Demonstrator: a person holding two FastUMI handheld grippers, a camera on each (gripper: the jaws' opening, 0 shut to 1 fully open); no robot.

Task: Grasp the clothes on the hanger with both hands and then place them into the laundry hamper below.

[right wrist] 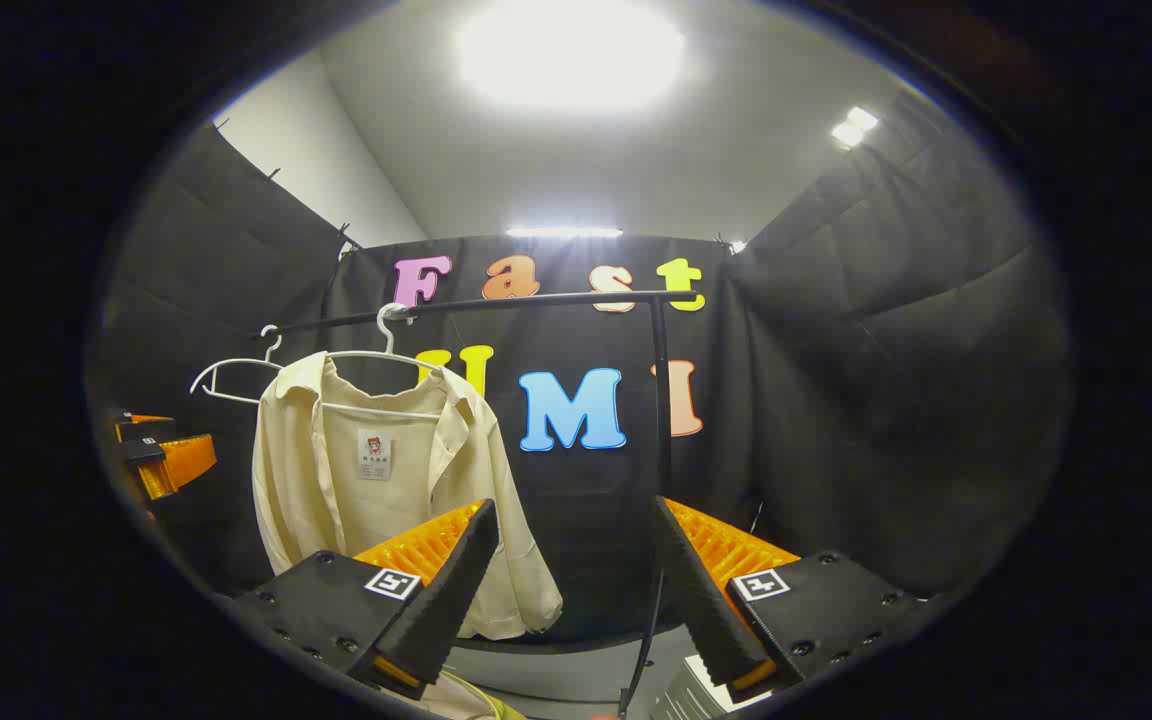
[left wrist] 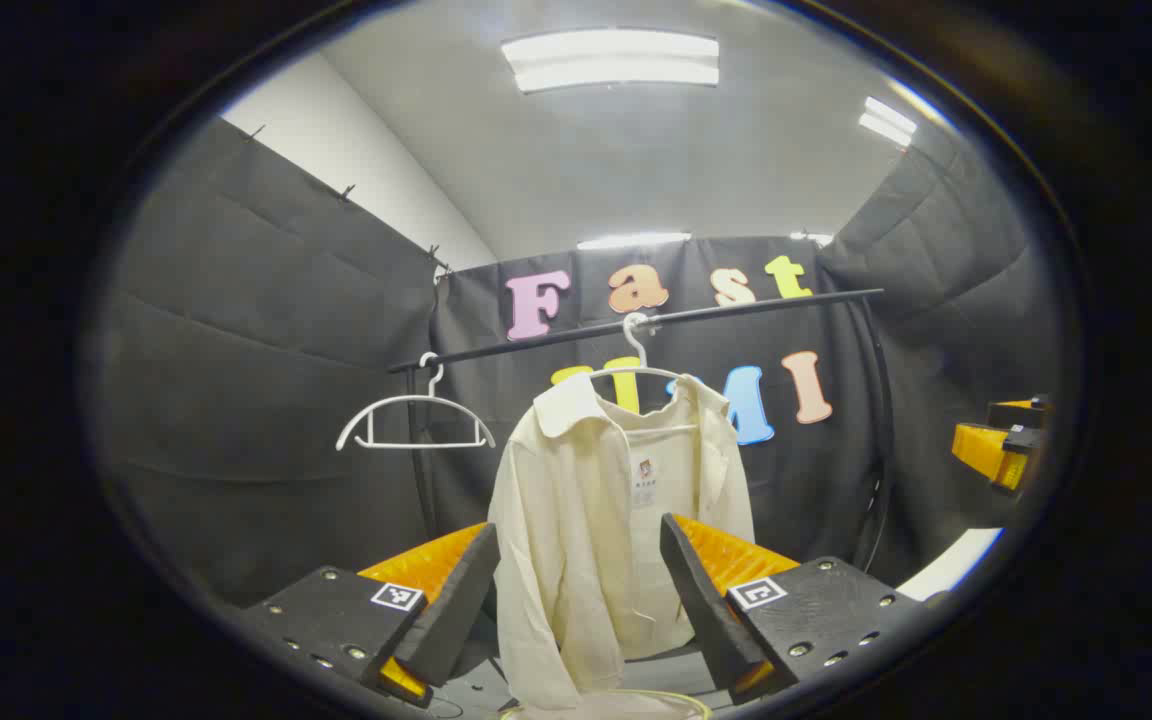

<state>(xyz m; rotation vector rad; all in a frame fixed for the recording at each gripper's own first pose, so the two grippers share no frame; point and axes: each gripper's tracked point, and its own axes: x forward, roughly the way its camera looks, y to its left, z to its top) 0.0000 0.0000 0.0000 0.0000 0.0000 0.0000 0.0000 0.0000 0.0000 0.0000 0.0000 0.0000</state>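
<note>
A cream shirt (left wrist: 596, 520) hangs on a white hanger (left wrist: 636, 365) from a black rail (left wrist: 636, 322). My left gripper (left wrist: 581, 535) stands open in front of it, short of the cloth, the shirt showing between its fingers. In the right gripper view the same shirt (right wrist: 376, 480) hangs at the left, and my right gripper (right wrist: 571, 515) is open to the right of it, with nothing between its fingers. A pale rim of the hamper (left wrist: 606, 700) shows just below the shirt. The right gripper (left wrist: 1001, 445) shows at the far right of the left gripper view, and the left gripper (right wrist: 161, 455) at the left edge of the right gripper view.
An empty white hanger (left wrist: 414, 418) hangs on the rail left of the shirt. The rail's upright post (right wrist: 660, 420) stands just ahead of my right gripper. Black cloth walls close the booth on all sides.
</note>
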